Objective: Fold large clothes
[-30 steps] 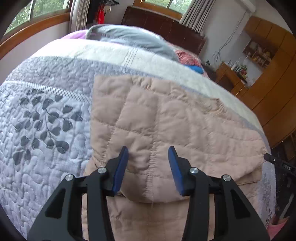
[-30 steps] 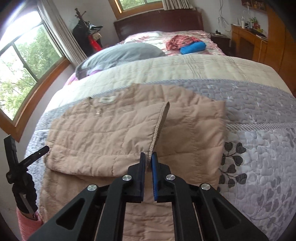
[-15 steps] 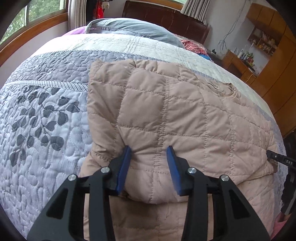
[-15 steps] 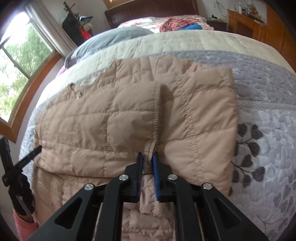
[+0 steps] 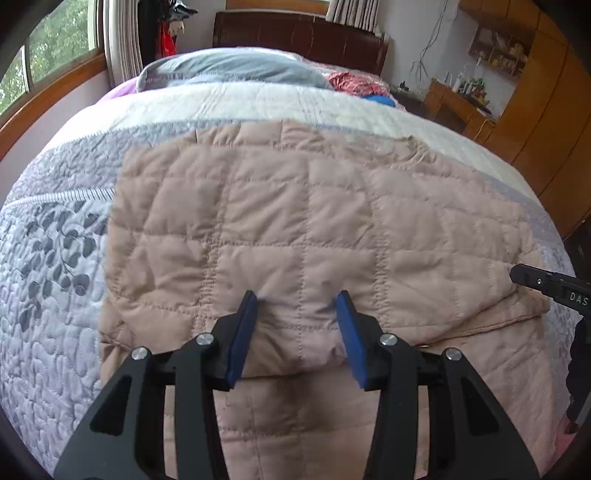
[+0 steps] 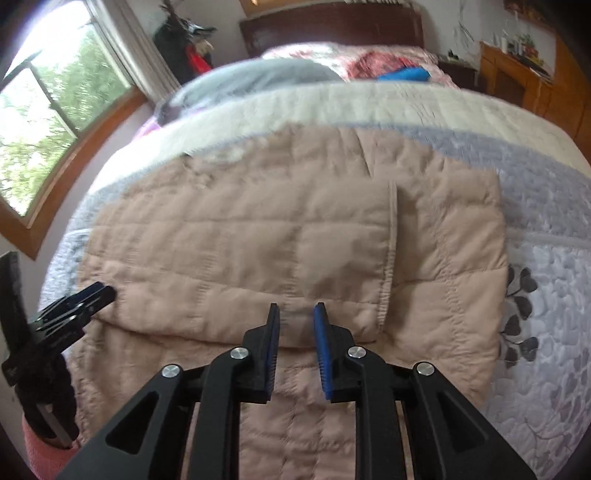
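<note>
Nearest, left tongs (image 5: 297, 314): jaws sit partway apart with a thick wad of the pink quilted jacket (image 5: 295, 221) between them. Both blue pads touch puckered cloth, so it reads as a loose clamp, and the jaws have just been easing wider, likely to drop the fold. Right tongs (image 6: 297, 321): jaws stand apart and have just been opening. The folded edge lies under the gap, but no pad presses on it, so nothing is gripped. Both tools point steeply down at the near folded edge, one toward each side, probably because the bottom part was carried over as one flap and needed holding at two spots to land straight. The jacket lies flat on the bed quilt (image 5: 55, 295), doubled over, upper layer on top of lower layer, fold edge nearest the cameras. A hem strip (image 6: 392, 258) runs up the right part of the top layer, so a side looks already tucked in. Judgement: this fold is about laid, release in hand, smoothing or another fold left. Farther off, a grey pillow (image 5: 236, 70) and red cloth (image 5: 351, 83) sit clear of the work area, then the dark headboard (image 5: 295, 33), with a window (image 6: 48, 110) on the left.
</note>
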